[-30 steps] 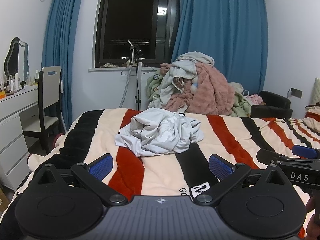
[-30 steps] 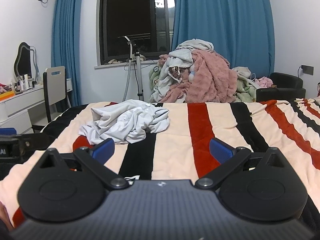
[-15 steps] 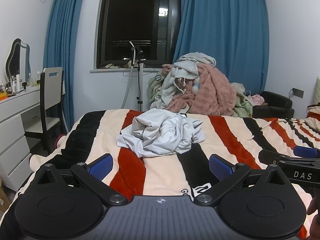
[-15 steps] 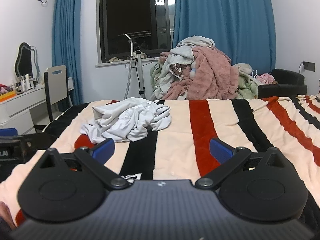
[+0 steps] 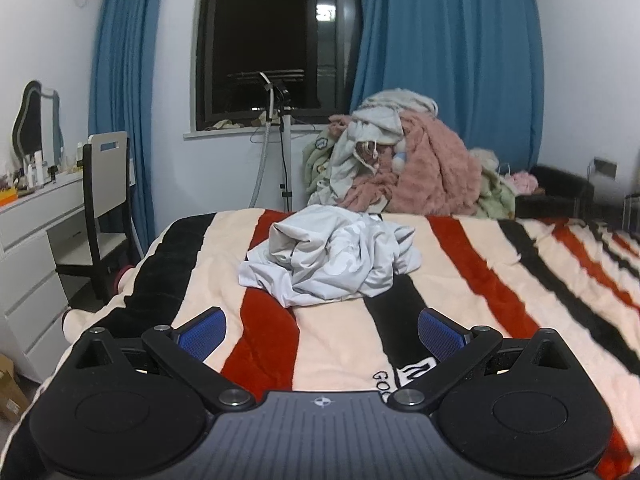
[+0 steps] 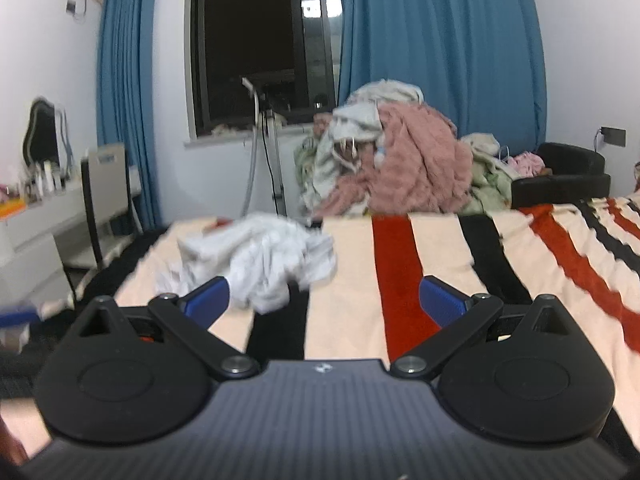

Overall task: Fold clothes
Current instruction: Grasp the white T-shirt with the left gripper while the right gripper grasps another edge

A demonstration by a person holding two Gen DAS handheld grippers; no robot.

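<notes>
A crumpled pale grey garment (image 5: 332, 258) lies in a heap on the striped blanket (image 5: 472, 272) of the bed. My left gripper (image 5: 322, 330) is open, a short way in front of the heap and touching nothing. In the right wrist view the same garment (image 6: 260, 260) shows blurred, ahead and to the left. My right gripper (image 6: 324, 298) is open over the blanket (image 6: 400, 280), its left fingertip (image 6: 206, 298) close to the garment's near edge. Nothing sits between either pair of fingers.
A tall pile of pink, green and white clothes (image 5: 404, 164) rises beyond the bed's far edge, with a black armchair (image 5: 560, 192) to its right. A stand (image 5: 284, 140) is by the window. White dresser (image 5: 28, 240) and chair (image 5: 106, 184) stand left of the bed.
Both grippers have moved forward toward the garment, which now looks larger and nearer. The right gripper has dropped out of the left view. The right view is now blurred by motion.
</notes>
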